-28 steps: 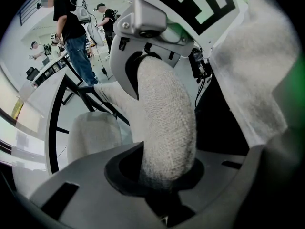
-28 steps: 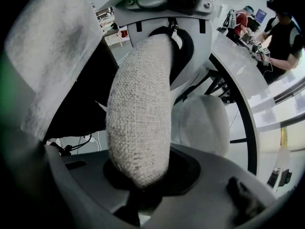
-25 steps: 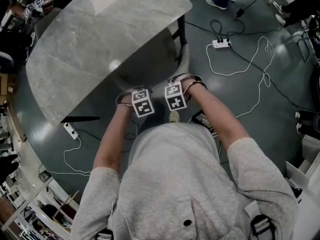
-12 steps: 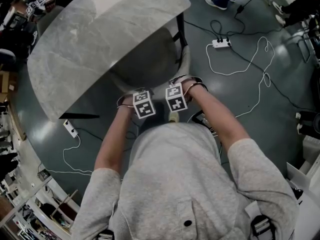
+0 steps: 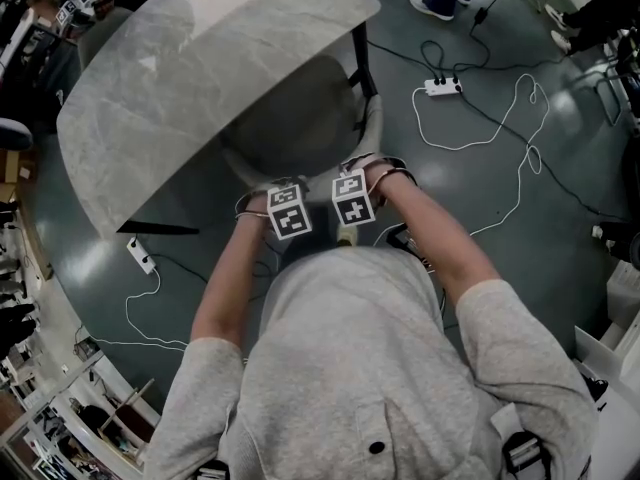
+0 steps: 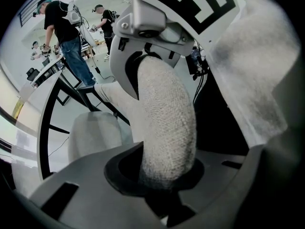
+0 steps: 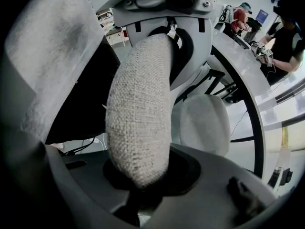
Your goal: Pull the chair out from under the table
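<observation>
The chair [image 5: 300,133] stands with most of its grey seat out in the open and only its front edge under the rim of the pale marble tabletop [image 5: 190,58], its curved padded back turned towards the person. Both grippers point down onto that back, side by side. The left gripper [image 5: 286,212] has its jaws partly closed round the thick woven top edge of the back [image 6: 167,128], which fills the gap between them. The right gripper [image 5: 352,197], just beside it, grips the same padded edge [image 7: 138,123] the same way, jaws narrowed onto the fabric. A black table leg [image 5: 362,60] comes down just beyond the chair's right side. On the grey floor [image 5: 500,218] to the right of the chair lie a white power strip [image 5: 443,87] and a looping white cable [image 5: 520,158]; another strip [image 5: 141,260] lies to the chair's left, near the tabletop's edge. Past the chair's back, the gripper views show a second pale seat [image 7: 205,123] and people standing at benches further off.
</observation>
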Demonstrator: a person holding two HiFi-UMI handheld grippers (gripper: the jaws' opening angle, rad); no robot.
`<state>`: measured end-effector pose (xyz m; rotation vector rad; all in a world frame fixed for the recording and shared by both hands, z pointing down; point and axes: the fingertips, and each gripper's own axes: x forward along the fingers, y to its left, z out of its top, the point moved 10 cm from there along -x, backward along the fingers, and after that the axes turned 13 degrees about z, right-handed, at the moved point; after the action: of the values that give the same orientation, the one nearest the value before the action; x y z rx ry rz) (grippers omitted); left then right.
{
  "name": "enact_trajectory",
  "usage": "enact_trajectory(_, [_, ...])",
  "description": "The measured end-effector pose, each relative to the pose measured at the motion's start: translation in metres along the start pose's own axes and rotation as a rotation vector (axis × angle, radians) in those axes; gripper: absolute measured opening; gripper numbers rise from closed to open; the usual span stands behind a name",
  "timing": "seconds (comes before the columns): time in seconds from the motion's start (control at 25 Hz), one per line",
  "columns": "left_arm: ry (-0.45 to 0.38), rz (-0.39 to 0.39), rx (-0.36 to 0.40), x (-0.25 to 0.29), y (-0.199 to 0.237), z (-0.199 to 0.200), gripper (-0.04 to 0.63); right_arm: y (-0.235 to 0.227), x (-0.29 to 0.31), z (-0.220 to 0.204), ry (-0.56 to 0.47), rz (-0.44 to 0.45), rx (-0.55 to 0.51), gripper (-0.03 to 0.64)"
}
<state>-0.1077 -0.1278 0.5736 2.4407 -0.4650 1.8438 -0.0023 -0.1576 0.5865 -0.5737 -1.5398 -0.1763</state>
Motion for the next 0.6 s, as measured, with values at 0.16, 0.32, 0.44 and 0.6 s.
enact_trajectory(0.16, [-0.001, -0.002, 0.0, 0.001, -0.009, 0.002, 0.092, 0.008, 0.003, -0.001, 0.001, 0.003, -0.001, 0.091])
enact_trajectory(0.32, [0.0, 0.0, 0.003, 0.001, -0.018, 0.004, 0.092, 0.017, 0.006, -0.001, 0.0, 0.007, 0.001, 0.091])
enact_trajectory(0.44, [0.0, 0.003, 0.004, 0.0, -0.025, 0.005, 0.092, 0.023, 0.005, 0.001, 0.0, 0.001, -0.008, 0.091])
enact_trajectory(0.6, [0.001, 0.007, 0.003, -0.002, -0.035, 0.007, 0.092, 0.033, 0.008, 0.001, 0.004, 0.006, -0.004, 0.091])
